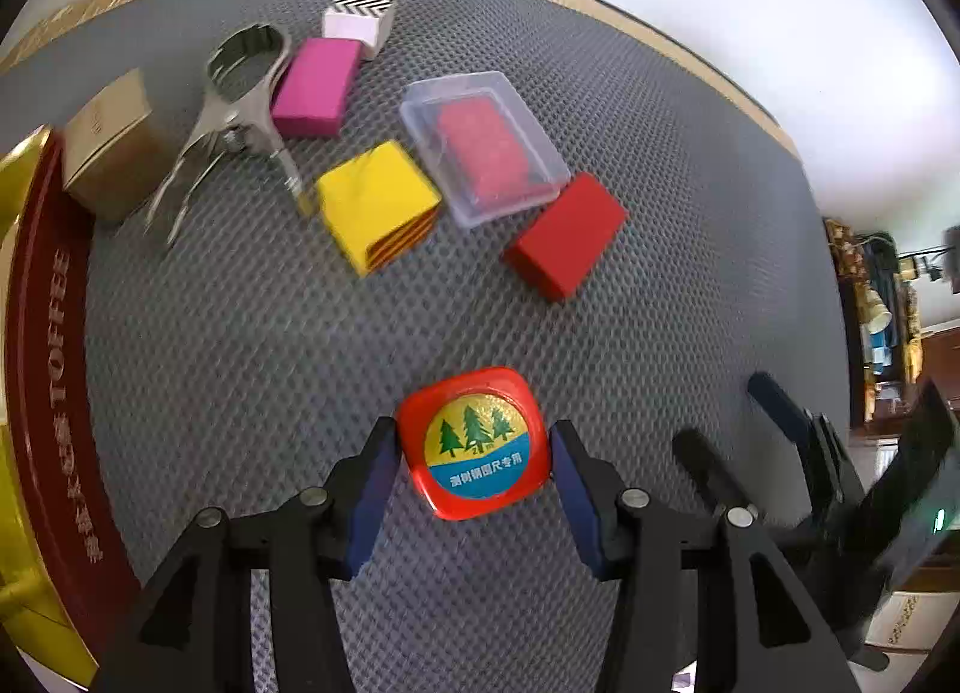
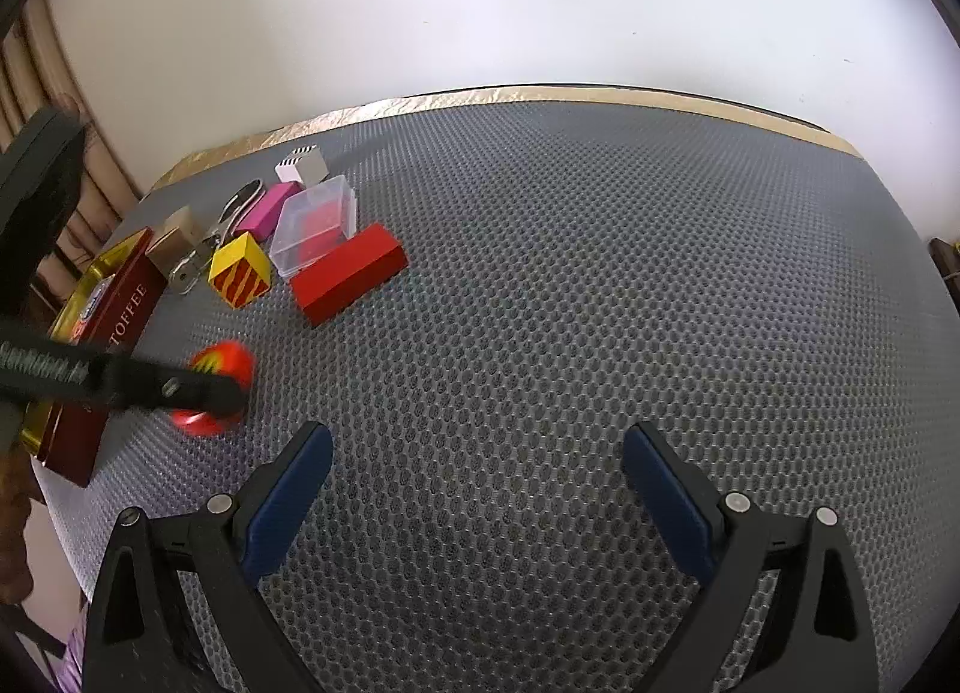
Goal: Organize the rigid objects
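A red square tape measure with a tree sticker lies flat on the grey mat. My left gripper points steeply down over it, and its blue pads sit against the two sides. In the right wrist view the tape measure is a red blur behind the left gripper's fingers. My right gripper hangs open above bare mat with nothing between its fingers; it also shows at the right edge of the left wrist view.
Beyond lie a red block, a clear plastic box with a red item inside, a yellow block, a magenta block, a chevron-topped white box, a metal clamp and a brown carton. A red toffee tin lines the left edge.
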A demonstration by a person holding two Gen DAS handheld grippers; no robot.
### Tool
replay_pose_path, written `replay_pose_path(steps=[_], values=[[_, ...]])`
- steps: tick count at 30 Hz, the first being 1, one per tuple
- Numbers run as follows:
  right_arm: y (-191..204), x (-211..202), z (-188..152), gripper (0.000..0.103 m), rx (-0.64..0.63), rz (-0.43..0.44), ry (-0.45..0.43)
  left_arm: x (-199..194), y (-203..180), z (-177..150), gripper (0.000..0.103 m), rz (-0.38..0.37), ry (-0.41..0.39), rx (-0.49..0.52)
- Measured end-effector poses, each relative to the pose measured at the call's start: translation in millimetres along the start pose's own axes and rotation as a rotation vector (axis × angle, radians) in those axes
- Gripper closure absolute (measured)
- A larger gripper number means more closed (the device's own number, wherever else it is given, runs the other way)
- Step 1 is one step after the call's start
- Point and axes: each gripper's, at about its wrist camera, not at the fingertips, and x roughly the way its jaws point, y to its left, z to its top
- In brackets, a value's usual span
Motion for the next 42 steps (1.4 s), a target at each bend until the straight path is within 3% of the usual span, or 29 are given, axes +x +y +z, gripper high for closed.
replay_pose_path(steps=[9,15,19,21,24,25,28,37,42], values=[[40,14,42,0.006,0.029,0.043,0.01,-22,22,-32,0.051,-0.054,-0.034,-0.019],[67,42,63,0.011,0.092,-0.021,0.041,-59,58,-43,0.051,-0.081,-0.077,-0.01],[78,65,67,0.025,0.084,-0.096,0.097,-79,80,-50,0.051,-0.087,-0.1,-0.007],[80,69,68,0.028,0.078,-0.142,0.084,-85,90,-53,0.051,-0.093,-0.102,-0.012],[79,68,68,0.051,0.059,-0.185,0.085,-85,102,-56,0.051,-0.1,-0.098,-0.02],[76,65,66,0.064,0.043,-0.202,0.082,-79,80,-57,0.051,-0.101,-0.097,-0.026],[60,56,61,0.073,0.039,-0.173,0.085,-80,74,-53,0.051,-0.107,-0.107,-0.029],[39,27,37,0.074,0.069,-0.077,0.108,-124,92,-58,0.051,-0.11,-0.179,-0.056],[36,12,22,0.074,0.108,-0.023,0.116,-159,136,-64,0.051,-0.049,-0.229,-0.128]])
